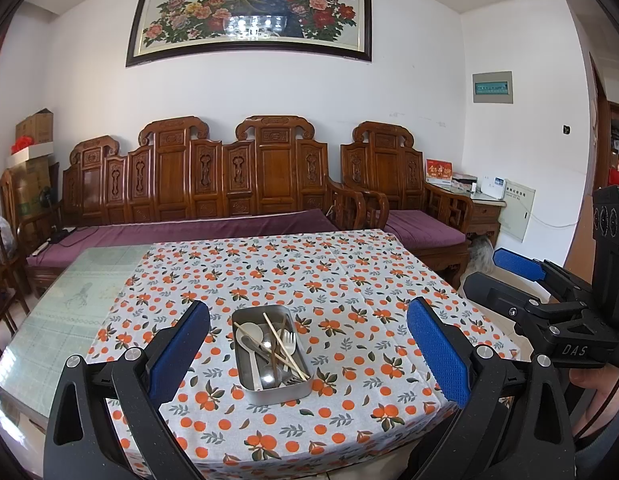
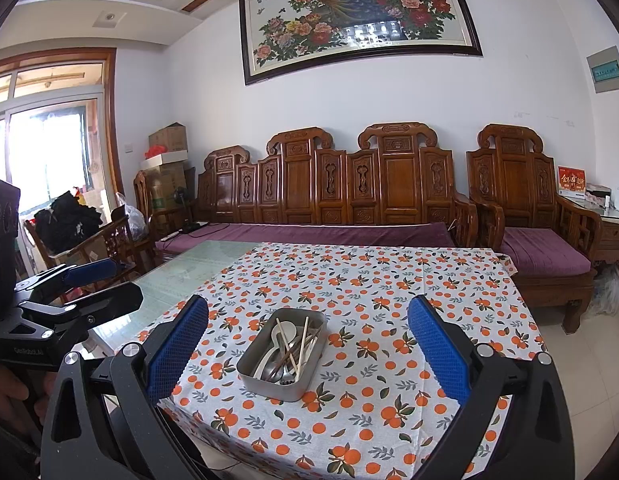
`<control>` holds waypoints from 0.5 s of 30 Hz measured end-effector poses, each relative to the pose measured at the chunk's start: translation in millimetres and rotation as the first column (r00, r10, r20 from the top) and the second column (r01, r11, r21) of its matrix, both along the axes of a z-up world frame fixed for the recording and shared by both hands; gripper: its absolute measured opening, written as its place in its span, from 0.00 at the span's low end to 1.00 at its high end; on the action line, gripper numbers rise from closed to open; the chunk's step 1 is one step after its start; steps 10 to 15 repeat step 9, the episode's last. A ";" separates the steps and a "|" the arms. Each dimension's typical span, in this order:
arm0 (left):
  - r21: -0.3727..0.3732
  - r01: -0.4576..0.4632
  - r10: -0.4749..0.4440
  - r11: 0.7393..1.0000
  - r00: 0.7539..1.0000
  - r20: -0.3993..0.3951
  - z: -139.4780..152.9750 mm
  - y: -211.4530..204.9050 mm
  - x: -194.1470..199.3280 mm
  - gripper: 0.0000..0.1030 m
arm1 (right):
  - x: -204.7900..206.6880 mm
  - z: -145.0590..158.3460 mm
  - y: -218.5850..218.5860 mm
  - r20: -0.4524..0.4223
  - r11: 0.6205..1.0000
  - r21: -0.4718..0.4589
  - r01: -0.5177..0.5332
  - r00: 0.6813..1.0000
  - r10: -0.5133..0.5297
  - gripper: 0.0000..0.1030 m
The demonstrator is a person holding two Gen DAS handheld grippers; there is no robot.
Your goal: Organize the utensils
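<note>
A rectangular metal tin [image 1: 278,393] stands on the orange-print tablecloth [image 1: 349,276] near the table's front edge. It holds wooden chopsticks [image 1: 284,343], a white spoon [image 1: 250,334], a metal spoon and forks. The tin [image 2: 269,385] also shows in the right wrist view with the same utensils [image 2: 287,350]. My left gripper [image 1: 309,344] is open and empty, raised above and in front of the tin. My right gripper [image 2: 309,344] is open and empty, likewise short of the tin. Each gripper shows at the edge of the other's view: the right gripper [image 1: 509,276], the left gripper [image 2: 93,284].
The cloth leaves a glass tabletop [image 1: 65,304] bare on the left. A carved wooden sofa [image 1: 229,184] with purple cushions stands behind the table, an armchair [image 1: 405,200] to its right. Cardboard boxes [image 2: 167,160] and a chair with bags [image 2: 81,228] are at the far left.
</note>
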State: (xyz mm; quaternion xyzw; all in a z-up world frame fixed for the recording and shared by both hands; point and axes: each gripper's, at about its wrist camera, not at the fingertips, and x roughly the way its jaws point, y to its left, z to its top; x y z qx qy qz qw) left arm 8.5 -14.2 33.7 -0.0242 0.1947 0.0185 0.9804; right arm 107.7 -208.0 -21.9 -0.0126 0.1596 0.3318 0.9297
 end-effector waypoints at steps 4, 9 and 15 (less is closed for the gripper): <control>-0.002 0.002 -0.002 1.000 1.000 0.000 0.8 0.2 0.2 0.93 | 0.4 0.2 -0.6 0.001 1.000 0.001 0.000 1.000 0.000 0.98; 0.001 0.001 -0.001 1.000 1.000 0.002 4.9 0.1 0.4 0.92 | -0.6 -0.8 0.8 0.001 1.000 0.002 0.002 1.000 -0.002 0.98; 0.001 0.001 -0.001 1.000 1.000 0.002 4.9 0.1 0.4 0.92 | -0.6 -0.8 0.8 0.001 1.000 0.002 0.002 1.000 -0.002 0.98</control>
